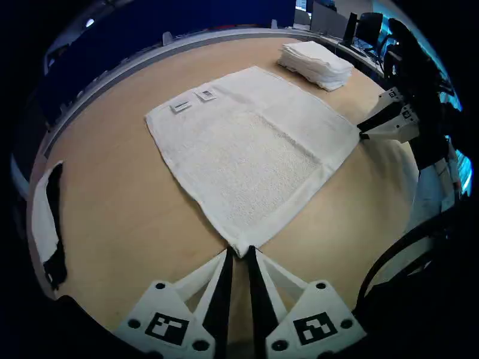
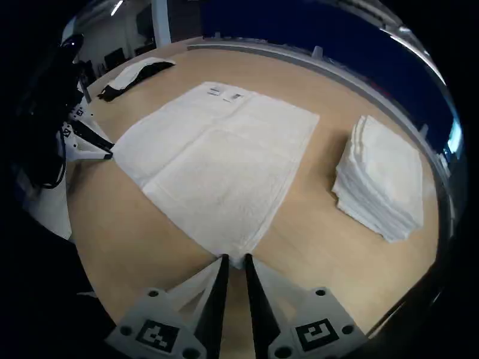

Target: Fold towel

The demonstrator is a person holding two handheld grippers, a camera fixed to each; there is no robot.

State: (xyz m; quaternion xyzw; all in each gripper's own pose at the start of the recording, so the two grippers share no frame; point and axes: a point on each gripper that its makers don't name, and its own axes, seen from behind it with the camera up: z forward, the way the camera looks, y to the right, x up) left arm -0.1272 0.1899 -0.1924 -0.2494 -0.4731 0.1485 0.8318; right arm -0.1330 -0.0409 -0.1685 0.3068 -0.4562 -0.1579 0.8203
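The left gripper [image 1: 239,254], fingers nearly closed, is pinching the corner of the flat white terry towel [image 1: 251,149] at its tips; the right gripper [image 2: 235,260] is nipping the neighbouring corner likewise.

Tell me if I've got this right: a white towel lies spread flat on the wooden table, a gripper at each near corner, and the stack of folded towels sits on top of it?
Not quite. The stack of folded towels sits on the bare table beside the towel, apart from it, as the right gripper view shows. The rest holds.
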